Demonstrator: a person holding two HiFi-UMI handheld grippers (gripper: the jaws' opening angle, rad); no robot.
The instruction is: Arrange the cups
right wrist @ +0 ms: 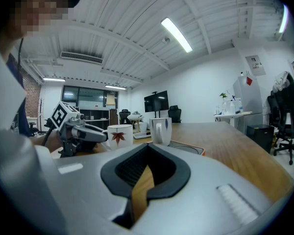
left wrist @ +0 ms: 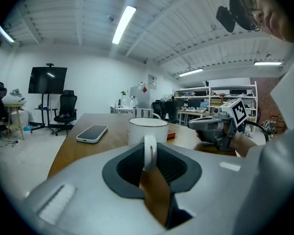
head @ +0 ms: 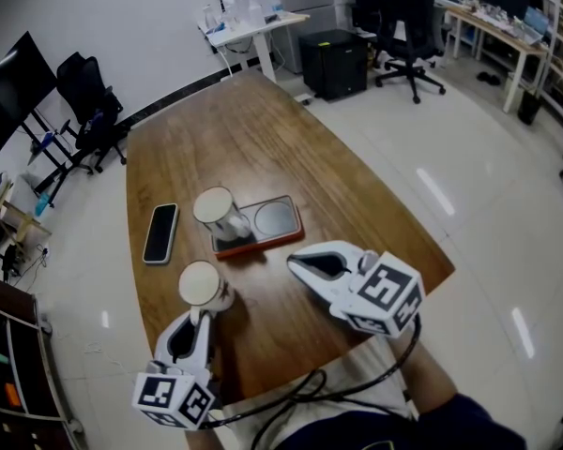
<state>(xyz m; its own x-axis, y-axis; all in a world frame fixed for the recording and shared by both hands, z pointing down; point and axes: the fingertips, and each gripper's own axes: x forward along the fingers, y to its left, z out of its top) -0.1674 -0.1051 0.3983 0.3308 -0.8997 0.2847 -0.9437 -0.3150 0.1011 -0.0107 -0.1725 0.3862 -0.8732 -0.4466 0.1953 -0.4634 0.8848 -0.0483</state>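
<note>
A white cup with a maple leaf (head: 202, 284) (right wrist: 119, 135) stands on the wooden table near its front left. My left gripper (head: 199, 315) (left wrist: 149, 156) is shut on the cup's handle (left wrist: 150, 150), behind the cup body (left wrist: 148, 130). A second white cup (head: 218, 216) (right wrist: 160, 130) sits in the left slot of an orange-rimmed tray (head: 283, 237) (right wrist: 192, 151); the tray's right slot (head: 274, 217) holds nothing. My right gripper (head: 297, 266) (right wrist: 145, 173) hovers just right of the tray's front edge, shut, with nothing between its jaws.
A phone (head: 160, 232) (left wrist: 92, 133) lies face up left of the tray. The table's (head: 263, 148) right edge runs close to my right gripper. Office chairs, desks and a screen stand on the floor beyond the table.
</note>
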